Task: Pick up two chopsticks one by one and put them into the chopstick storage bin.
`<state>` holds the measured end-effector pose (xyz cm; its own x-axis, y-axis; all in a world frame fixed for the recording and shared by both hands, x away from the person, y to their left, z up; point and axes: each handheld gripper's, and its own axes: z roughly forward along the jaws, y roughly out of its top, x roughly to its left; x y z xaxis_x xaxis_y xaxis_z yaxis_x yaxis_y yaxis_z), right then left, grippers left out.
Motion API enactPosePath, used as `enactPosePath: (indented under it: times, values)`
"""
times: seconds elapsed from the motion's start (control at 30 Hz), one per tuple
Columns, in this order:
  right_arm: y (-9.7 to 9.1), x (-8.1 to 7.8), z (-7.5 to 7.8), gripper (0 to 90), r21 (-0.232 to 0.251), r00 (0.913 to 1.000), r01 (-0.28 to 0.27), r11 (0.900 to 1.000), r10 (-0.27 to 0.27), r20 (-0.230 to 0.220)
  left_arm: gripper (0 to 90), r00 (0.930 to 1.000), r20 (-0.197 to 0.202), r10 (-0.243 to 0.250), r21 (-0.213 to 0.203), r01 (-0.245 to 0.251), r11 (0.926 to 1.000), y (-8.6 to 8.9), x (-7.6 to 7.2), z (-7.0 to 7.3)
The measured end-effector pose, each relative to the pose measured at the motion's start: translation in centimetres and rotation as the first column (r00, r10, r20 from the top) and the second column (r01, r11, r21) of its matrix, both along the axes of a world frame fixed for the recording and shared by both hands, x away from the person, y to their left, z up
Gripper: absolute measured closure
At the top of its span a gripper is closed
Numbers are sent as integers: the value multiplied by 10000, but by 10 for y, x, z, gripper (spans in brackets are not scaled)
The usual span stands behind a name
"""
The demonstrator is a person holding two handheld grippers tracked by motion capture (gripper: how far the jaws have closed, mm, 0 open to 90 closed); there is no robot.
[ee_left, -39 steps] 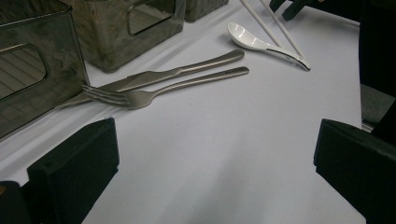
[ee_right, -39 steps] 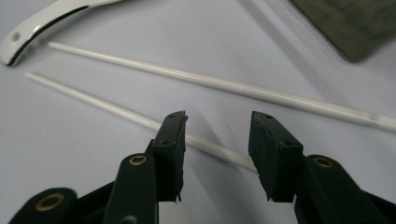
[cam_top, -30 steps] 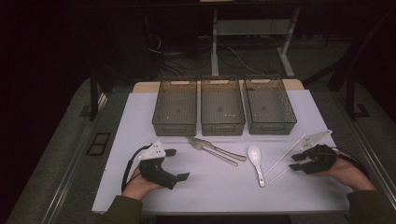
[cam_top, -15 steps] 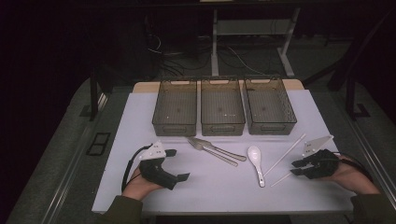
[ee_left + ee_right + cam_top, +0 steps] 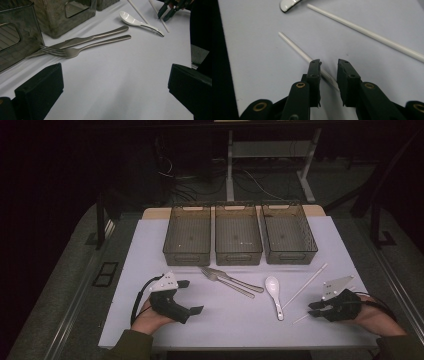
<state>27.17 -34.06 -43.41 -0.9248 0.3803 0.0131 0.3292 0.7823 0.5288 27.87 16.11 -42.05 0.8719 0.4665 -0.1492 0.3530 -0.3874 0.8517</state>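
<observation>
Right claw (image 5: 329, 75) closing, apart, straddling white chopstick (image 5: 294, 47); left claw (image 5: 187, 296) wide apart

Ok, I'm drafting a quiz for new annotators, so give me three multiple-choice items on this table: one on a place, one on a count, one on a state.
1. Where does the white spoon lie?
A. In the middle bin
B. On the table, between the metal cutlery and the long chopstick
C. Under the left gripper

2. How many bins stand in the row?
A. Two
B. Three
C. Four

3. How does the right gripper stand to the near chopstick?
A. Jaws astride it with a gap left, having just been closing
B. Lifting it off the table
C. Far away from it

Answers: 1 B, the high view shows the spoon right of the fork and knife and left of the long chopstick. 2 B, three stand side by side. 3 A, the right gripper view shows the stick running between the jaws on the table.
</observation>
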Motion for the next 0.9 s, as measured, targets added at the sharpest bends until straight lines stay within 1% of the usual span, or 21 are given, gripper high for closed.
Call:
enactPosePath:
  times: [0.1,0.13,0.17,0.2,0.23,0.27,0.3,0.4,0.47,0.63,0.77,0.83,0.9]
  values:
    - [10,-4,0,742,8,9986,-507,9987,507,128,0,10000,-1,-7,-17,7,10000,0,0,0]
    - [10,-4,0,742,8,9986,-507,9987,507,128,0,10000,-2,-8,-20,8,10000,0,0,0]
    - [16,-6,-1,748,90,9973,-731,9973,730,77,0,10000,-6,4,-30,-4,10000,-1,0,0]
    - [16,-6,-1,748,90,9973,-731,9973,730,77,0,10000,-12,4,-29,-4,10000,-1,0,0]
    - [19,-6,-1,756,31,9956,-913,9958,913,191,0,10000,-13,3,-32,-3,10000,-1,0,0]
    - [22,-7,-1,759,59,9944,-1047,9945,1046,172,0,10000,-13,-1,-43,1,10000,-1,0,0]
    - [28,-8,-1,767,104,9903,-1377,9904,1374,226,0,10000,-19,-7,-34,7,10000,-1,0,0]
    - [33,-8,-1,774,135,9880,-1534,9881,1531,198,0,10000,-7,-5,-50,5,10000,-1,0,0]
    - [38,-8,-2,781,170,9832,-1808,9834,1803,286,0,10000,-17,-16,-41,16,10000,-1,0,0]
    - [45,-8,-2,791,246,9785,-2061,9782,2058,146,0,10000,-42,-8,-40,8,10000,-1,0,0]
    - [46,-8,-2,797,236,9773,-2115,9771,2111,182,0,10000,-39,-8,-33,8,10000,-1,0,0]
    - [46,-8,-2,810,304,9778,-2094,9774,2089,181,0,10000,-32,-5,-55,5,10000,-1,-1,0]
    - [49,-6,-3,826,365,9759,-2176,9754,2168,224,0,10000,-20,9,-81,-9,10000,-1,0,0]
